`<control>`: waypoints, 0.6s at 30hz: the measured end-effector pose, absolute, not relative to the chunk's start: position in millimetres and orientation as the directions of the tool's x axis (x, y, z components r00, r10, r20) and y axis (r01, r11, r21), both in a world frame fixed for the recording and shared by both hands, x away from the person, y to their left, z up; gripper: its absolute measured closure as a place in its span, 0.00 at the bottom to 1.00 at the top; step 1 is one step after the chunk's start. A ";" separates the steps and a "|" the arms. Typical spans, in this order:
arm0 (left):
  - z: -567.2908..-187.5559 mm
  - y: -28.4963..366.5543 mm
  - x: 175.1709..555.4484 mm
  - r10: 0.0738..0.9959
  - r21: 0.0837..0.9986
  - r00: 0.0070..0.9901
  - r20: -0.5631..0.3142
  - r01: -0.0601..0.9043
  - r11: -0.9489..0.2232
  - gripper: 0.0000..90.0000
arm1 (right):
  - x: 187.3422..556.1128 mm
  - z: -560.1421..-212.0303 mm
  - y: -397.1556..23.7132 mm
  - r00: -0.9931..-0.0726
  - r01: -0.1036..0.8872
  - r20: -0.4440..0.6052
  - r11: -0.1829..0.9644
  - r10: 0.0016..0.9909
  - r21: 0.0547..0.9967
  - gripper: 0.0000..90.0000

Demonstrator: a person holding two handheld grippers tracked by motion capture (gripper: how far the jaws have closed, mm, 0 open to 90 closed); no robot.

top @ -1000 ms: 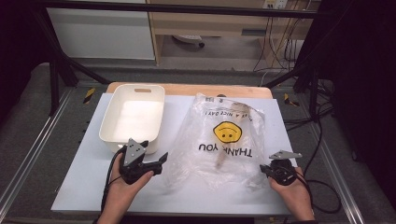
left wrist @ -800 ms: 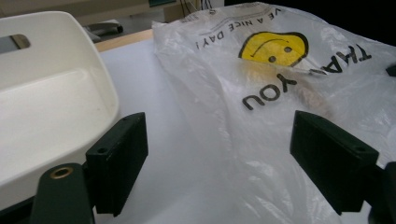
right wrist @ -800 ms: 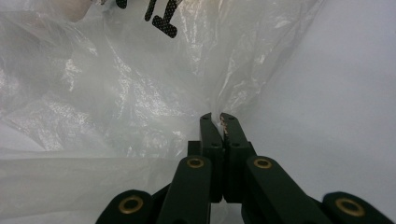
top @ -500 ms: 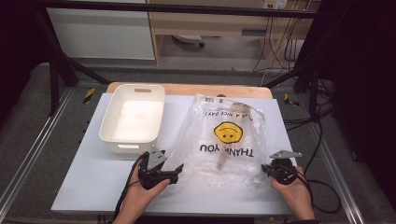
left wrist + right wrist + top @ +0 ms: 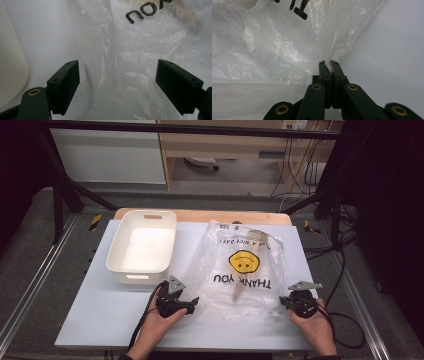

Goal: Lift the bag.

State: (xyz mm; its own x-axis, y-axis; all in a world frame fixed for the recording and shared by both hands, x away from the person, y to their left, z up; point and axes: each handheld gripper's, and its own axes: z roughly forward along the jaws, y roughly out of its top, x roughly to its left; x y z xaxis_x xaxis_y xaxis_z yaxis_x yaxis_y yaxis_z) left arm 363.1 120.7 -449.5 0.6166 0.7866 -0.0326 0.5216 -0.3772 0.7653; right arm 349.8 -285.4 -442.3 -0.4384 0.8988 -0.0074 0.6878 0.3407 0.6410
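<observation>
A clear plastic bag (image 5: pixel 240 270) printed with a yellow smiley and "THANK YOU" lies flat on the table, its print facing away from me. Inside it is a brownish stick-like object (image 5: pixel 239 289). My right gripper (image 5: pixel 281 301) is at the bag's near right corner. In the right gripper view it (image 5: pixel 329 63) is shut on the edge of the bag's film (image 5: pixel 274 45). My left gripper (image 5: pixel 192 302) is low at the bag's near left edge. Its jaws (image 5: pixel 117 75) stand wide apart and have just been closing slightly, with crinkled bag film (image 5: pixel 140 50) between them, unpressed.
A white plastic bin (image 5: pixel 135 277) stands at the left of the pale table (image 5: pixel 100 320), just behind my left hand, and its wall (image 5: pixel 10 62) shows at the left of the left gripper view. Black frame rails run along both sides of the table.
My left hand has moved right and down, from in front of the bin to the bag's near left edge. The right hand and the bag have stayed still.
</observation>
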 end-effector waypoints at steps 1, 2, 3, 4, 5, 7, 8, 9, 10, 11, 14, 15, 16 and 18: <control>-451.1 119.6 362.7 0.776 0.756 0.629 -0.035 0.525 -0.391 0.28 | 349.8 -442.4 -285.3 -0.438 0.688 -0.007 0.341 0.899 0.641 1.00; -451.1 119.6 362.7 0.776 0.756 0.629 -0.035 0.525 -0.391 0.32 | 349.8 -442.3 -285.2 -0.439 0.688 -0.008 0.342 0.898 0.640 1.00; -451.4 118.8 362.3 0.770 0.752 0.637 -0.037 0.525 -0.398 0.36 | 349.7 -442.3 -285.1 -0.440 0.688 -0.008 0.342 0.898 0.640 1.00; -451.6 118.1 361.7 0.766 0.749 0.642 -0.037 0.525 -0.404 0.43 | 349.6 -442.4 -285.0 -0.442 0.686 -0.008 0.344 0.897 0.641 1.00; -452.2 117.4 361.1 0.758 0.746 0.651 -0.036 0.523 -0.413 0.51 | 349.4 -442.5 -285.0 -0.445 0.685 -0.009 0.346 0.896 0.641 1.00; -454.6 116.2 360.9 0.752 0.737 0.658 -0.035 0.525 -0.426 0.59 | 349.3 -442.8 -284.4 -0.445 0.682 -0.012 0.348 0.895 0.643 1.00; -456.0 116.4 359.8 0.756 0.744 0.654 0.000 0.506 -0.437 0.65 | 349.0 -442.7 -284.2 -0.447 0.682 -0.013 0.350 0.895 0.643 1.00; -456.0 116.4 359.8 0.756 0.744 0.654 0.000 0.506 -0.437 0.70 | 348.8 -442.5 -284.0 -0.448 0.680 -0.013 0.350 0.894 0.644 1.00; -456.0 117.4 360.1 0.759 0.744 0.652 0.002 0.506 -0.436 0.70 | 348.8 -442.5 -284.0 -0.448 0.680 -0.013 0.350 0.894 0.644 1.00; -456.2 118.8 360.6 0.761 0.747 0.649 0.001 0.505 -0.432 0.73 | 348.3 -442.2 -283.6 -0.449 0.682 -0.007 0.347 0.894 0.644 1.00; -457.0 122.3 362.0 0.760 0.753 0.650 -0.001 0.501 -0.427 0.85 | 347.2 -441.9 -282.9 -0.451 0.678 -0.003 0.345 0.892 0.649 1.00; -457.0 123.0 362.3 0.759 0.753 0.651 -0.002 0.501 -0.427 0.88 | 346.1 -441.5 -282.1 -0.451 0.675 0.000 0.341 0.892 0.654 0.95; -457.0 124.0 363.0 0.758 0.753 0.653 -0.004 0.500 -0.427 0.88 | 346.1 -441.5 -282.1 -0.451 0.675 0.000 0.341 0.892 0.654 0.95; -456.9 125.8 363.4 0.754 0.753 0.657 -0.014 0.503 -0.424 0.93 | 343.2 -439.6 -279.4 -0.451 0.667 0.011 0.329 0.892 0.669 0.84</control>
